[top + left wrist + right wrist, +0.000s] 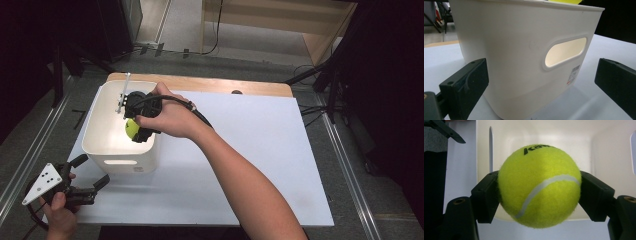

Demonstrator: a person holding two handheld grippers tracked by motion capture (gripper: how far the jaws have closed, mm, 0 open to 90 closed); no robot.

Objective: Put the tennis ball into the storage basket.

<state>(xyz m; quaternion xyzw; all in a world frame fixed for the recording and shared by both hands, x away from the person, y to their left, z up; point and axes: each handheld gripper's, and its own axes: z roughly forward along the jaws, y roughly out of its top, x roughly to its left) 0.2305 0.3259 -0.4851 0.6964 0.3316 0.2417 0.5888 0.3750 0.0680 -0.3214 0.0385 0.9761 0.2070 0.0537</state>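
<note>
A yellow-green tennis ball is clamped between the black jaws of my right gripper, which hangs over the open top of a white plastic bin. In the right gripper view the bin's pale inside lies behind the ball. My left gripper rests low at the table's front left, jaws spread wide with nothing between them, pointing at the bin's near wall and its oval handle cutout.
The bin stands at the back left of a white table sheet on a wooden board. Metal rails run along both sides. A cable trails from the right gripper over the forearm.
</note>
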